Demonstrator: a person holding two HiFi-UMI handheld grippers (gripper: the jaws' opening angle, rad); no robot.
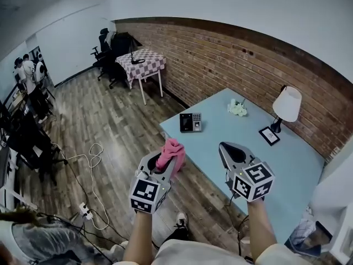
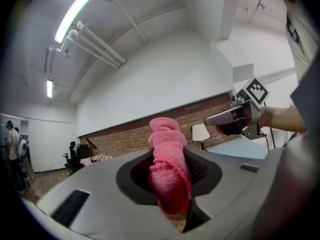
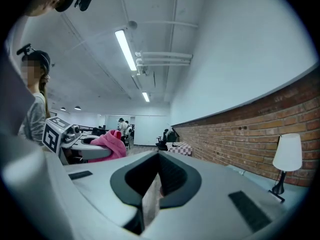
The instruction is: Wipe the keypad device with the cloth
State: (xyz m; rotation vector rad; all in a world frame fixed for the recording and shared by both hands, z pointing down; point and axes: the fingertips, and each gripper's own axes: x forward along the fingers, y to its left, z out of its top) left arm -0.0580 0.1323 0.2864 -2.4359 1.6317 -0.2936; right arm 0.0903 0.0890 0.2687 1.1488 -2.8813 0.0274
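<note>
Near the front edge of the pale blue rectangular table (image 1: 220, 139), we hold both grippers up side by side, short of the work. Our left gripper (image 1: 167, 162) is clamped on the fluffy pink cloth (image 1: 171, 149), which stands bunched between the jaws with a wad sticking out past the tips. We judge that this leaves a soft pad to press on a surface while the hard jaws stay clear of it. Our right gripper (image 1: 230, 149) has its jaws pressed together with nothing between them, seemingly kept free to steady the target if needed. The small black-and-grey keypad device (image 1: 191, 122) sits on the table near its left corner, well apart from both grippers and untouched, so wiping is not yet under way; the next move, we judge, calls for carrying the cloth forward and down onto its face
</note>
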